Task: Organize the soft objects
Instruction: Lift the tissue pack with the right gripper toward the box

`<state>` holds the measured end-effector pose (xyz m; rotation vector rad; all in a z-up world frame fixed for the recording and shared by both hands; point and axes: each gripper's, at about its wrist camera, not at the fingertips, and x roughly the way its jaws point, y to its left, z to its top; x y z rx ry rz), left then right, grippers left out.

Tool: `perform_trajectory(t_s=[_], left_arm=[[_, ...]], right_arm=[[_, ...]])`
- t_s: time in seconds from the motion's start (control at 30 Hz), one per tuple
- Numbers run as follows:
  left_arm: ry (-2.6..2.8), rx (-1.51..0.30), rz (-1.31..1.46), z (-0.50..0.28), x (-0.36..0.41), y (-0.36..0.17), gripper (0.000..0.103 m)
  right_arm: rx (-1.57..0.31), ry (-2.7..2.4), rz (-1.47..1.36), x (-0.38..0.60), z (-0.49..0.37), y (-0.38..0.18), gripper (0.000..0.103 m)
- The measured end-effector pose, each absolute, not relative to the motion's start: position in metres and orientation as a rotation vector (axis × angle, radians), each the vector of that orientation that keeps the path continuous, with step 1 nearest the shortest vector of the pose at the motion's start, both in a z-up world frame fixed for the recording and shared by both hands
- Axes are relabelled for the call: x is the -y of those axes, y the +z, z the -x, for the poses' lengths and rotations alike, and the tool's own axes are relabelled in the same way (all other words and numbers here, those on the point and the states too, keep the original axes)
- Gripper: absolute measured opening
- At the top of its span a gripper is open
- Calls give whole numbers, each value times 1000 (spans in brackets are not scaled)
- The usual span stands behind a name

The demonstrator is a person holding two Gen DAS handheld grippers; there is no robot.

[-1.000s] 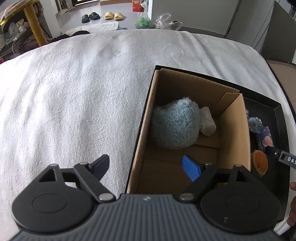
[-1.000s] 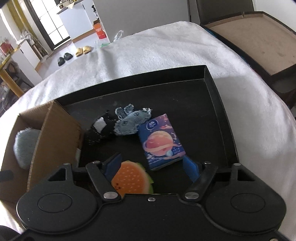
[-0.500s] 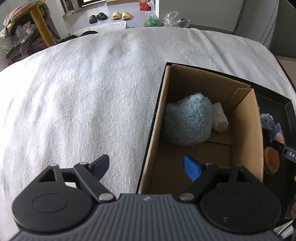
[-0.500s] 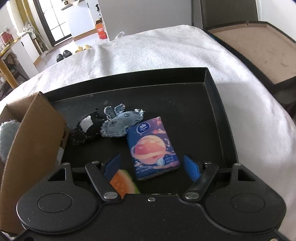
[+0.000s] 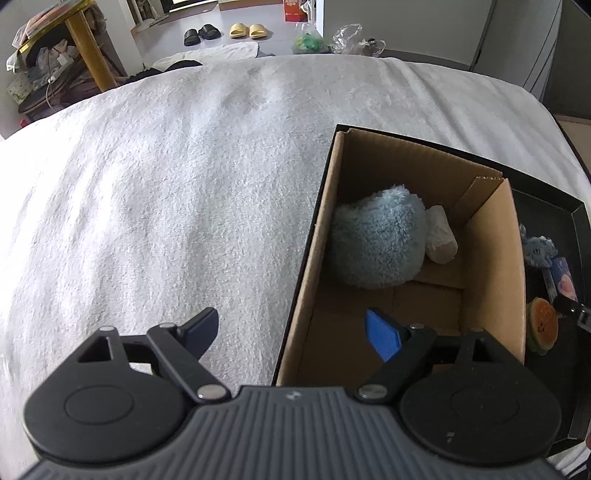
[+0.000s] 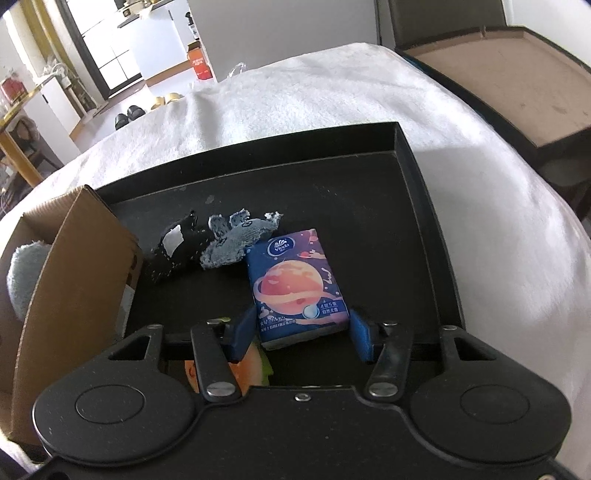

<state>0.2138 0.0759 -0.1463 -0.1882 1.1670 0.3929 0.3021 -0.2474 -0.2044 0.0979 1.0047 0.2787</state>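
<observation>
A blue tissue pack with a planet print (image 6: 295, 280) lies on the black tray (image 6: 424, 206). My right gripper (image 6: 301, 328) straddles its near end and its jaws are closing; the blue pads (image 6: 242, 328) stand right at the pack's sides. An orange watermelon-slice toy (image 6: 251, 365) lies under the left finger. Behind the pack lie a grey-blue plush (image 6: 236, 240) and a black soft item (image 6: 173, 243). My left gripper (image 5: 291, 325) hangs open and empty over the near left wall of the cardboard box (image 5: 491, 258), which holds a fluffy blue plush (image 5: 376, 240) and a white bundle (image 5: 439, 236).
The tray and box sit on a white fleecy blanket (image 5: 166, 192). A brown board in a dark frame (image 6: 509, 70) stands beyond the blanket's right edge. Slippers (image 5: 249, 30) and bags lie on the floor behind.
My right gripper has shifted from the watermelon toy to the tissue pack, and its jaws have narrowed around it. The left gripper has barely moved and stays open.
</observation>
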Motion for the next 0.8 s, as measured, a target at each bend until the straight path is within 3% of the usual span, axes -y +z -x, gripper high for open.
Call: perform_trajectory(t_s=[0.8], left_arm=[[328,-1139,211,-203,-77,-126,85]], right_arm=[[-904,333,-115,234,-272,-136,52]])
